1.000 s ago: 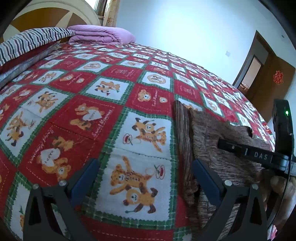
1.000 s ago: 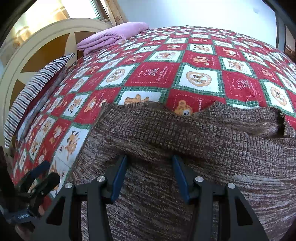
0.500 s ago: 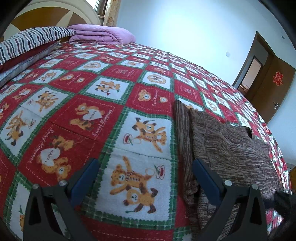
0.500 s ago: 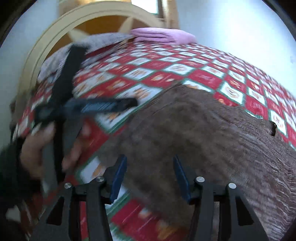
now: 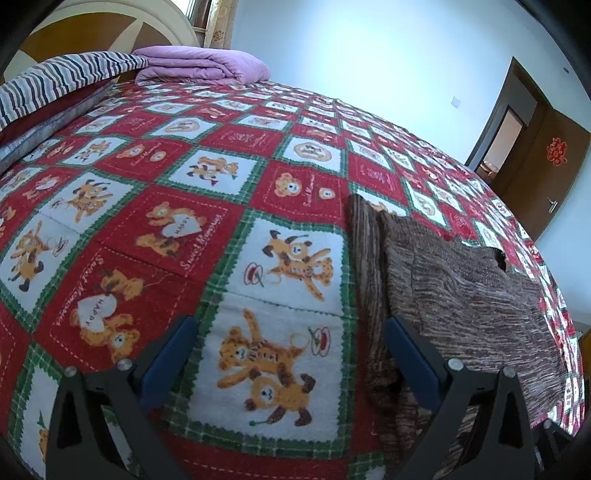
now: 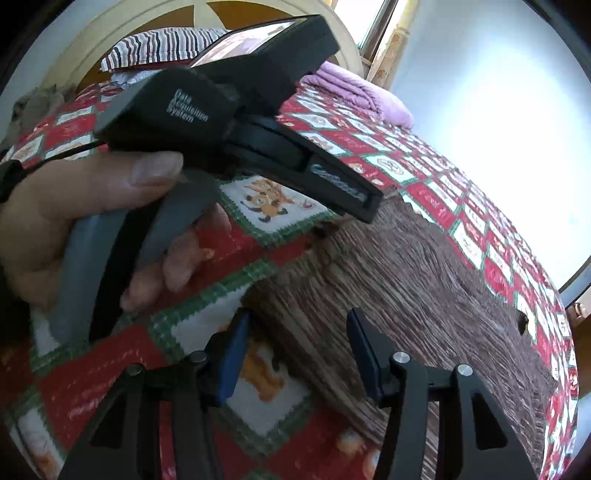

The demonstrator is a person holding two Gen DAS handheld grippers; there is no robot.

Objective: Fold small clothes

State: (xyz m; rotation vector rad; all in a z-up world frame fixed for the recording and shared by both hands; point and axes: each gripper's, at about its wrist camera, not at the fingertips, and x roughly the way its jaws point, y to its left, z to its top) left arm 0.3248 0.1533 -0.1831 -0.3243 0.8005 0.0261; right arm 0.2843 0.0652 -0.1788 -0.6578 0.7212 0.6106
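A brown knit sweater [image 5: 461, 295] lies flat on the red, green and white bear-print bedcover [image 5: 166, 229]. My left gripper [image 5: 290, 354] hovers open above the cover, its right finger at the sweater's left edge, nothing between its jaws. In the right wrist view the sweater [image 6: 406, 288] fills the middle. My right gripper [image 6: 299, 354] stands open over the sweater's near left corner, and its pads do not press the cloth. A hand [image 6: 74, 221] holds the left tool's black housing [image 6: 177, 110] close in front of that camera.
A folded purple blanket [image 5: 199, 68] and a striped pillow [image 5: 55, 81] lie by the headboard [image 5: 92, 33] at the far end. A brown door [image 5: 535, 166] stands open at the right. The bedcover spreads wide to the left of the sweater.
My right gripper swung left and rolled, from above the sweater's middle to its near left corner. It has left the left wrist view. The left gripper stayed still.
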